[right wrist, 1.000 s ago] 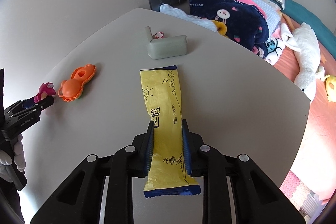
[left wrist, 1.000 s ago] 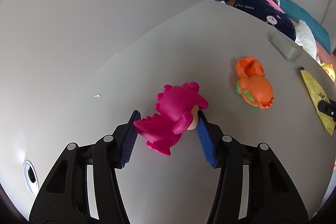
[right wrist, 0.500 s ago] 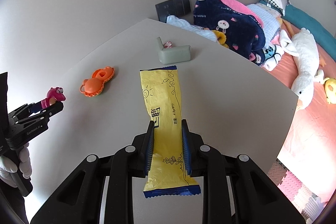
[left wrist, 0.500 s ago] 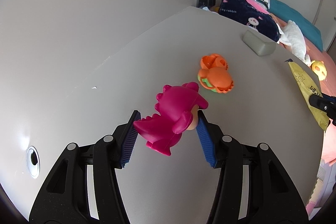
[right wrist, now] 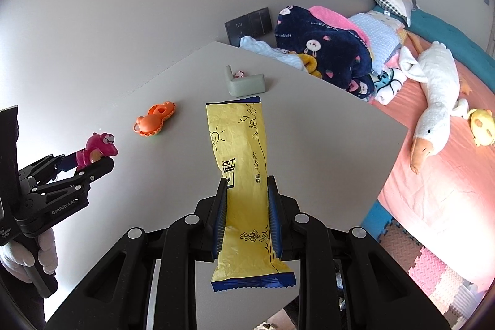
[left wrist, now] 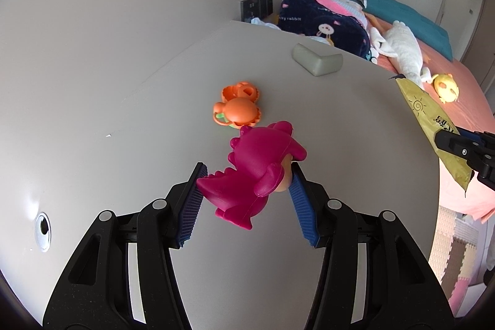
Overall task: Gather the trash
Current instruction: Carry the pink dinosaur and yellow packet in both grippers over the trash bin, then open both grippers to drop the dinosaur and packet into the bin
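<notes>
My left gripper [left wrist: 247, 175] is shut on a magenta dinosaur toy [left wrist: 256, 169], held above the grey table [left wrist: 154, 113]. The right wrist view shows that toy [right wrist: 97, 149] at the far left, in the left gripper [right wrist: 92, 163]. My right gripper [right wrist: 247, 187] is shut on a long yellow snack wrapper [right wrist: 239, 144] with blue ends, also lifted off the table. From the left wrist view the wrapper [left wrist: 427, 119] hangs at the right edge, pinched by the right gripper [left wrist: 445, 141].
An orange clamshell toy [left wrist: 239, 109] lies open on the table, with a grey-green corner guard [left wrist: 317, 61] farther back. A bed [right wrist: 448, 144] with blankets, a white goose plush [right wrist: 433, 101] and a yellow plush borders the table's right side. A gloved hand [right wrist: 27, 255] holds the left gripper.
Both grippers have risen and pulled back from the table with their loads. The orange toy and corner guard now look smaller and farther off. Grips are unchanged.
</notes>
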The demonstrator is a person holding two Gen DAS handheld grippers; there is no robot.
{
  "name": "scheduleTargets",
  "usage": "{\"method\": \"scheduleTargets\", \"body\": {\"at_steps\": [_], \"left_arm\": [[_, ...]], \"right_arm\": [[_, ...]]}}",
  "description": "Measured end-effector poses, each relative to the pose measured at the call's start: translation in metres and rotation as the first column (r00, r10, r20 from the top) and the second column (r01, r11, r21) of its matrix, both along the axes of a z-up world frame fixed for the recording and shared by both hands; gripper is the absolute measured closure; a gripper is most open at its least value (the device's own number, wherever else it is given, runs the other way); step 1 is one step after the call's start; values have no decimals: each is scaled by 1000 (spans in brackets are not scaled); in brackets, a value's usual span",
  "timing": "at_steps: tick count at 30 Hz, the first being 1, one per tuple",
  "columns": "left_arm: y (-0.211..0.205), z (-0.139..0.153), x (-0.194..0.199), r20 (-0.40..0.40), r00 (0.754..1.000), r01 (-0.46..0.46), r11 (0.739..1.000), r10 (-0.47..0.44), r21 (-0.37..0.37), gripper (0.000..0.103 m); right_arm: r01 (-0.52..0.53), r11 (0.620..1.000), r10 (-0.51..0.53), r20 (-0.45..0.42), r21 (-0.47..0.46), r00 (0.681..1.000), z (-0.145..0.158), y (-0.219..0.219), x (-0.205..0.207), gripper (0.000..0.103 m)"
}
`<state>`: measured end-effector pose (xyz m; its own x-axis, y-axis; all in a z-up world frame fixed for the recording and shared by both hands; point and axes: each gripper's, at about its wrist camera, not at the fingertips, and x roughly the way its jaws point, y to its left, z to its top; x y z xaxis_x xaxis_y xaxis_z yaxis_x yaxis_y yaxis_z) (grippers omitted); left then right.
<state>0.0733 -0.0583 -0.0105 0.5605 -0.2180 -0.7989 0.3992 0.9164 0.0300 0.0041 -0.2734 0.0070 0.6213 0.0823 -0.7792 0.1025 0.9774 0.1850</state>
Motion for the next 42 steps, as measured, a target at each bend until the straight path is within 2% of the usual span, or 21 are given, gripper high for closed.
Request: {"method": "scheduleTargets", "body": {"at_steps": [10, 21, 34, 42], "left_arm": [[-50, 12, -37, 15, 994, 109, 994, -109, -2, 50], [-107, 18, -77, 17, 972, 234, 972, -234, -8, 50], [-173, 16, -126, -4, 916, 400, 916, -400, -24, 50], [-201, 15, -156, -15, 864, 503, 863, -504, -46, 50]], "right_arm": [[47, 999, -47, 24, 4, 999, 15, -28, -46, 78], [129, 992, -129, 40, 2, 991, 26, -68, -97, 78], [260, 966, -260, 48, 2, 964, 31, -118, -157, 78], [332, 943, -332, 40, 1, 942, 30, -142, -185, 78]]}}
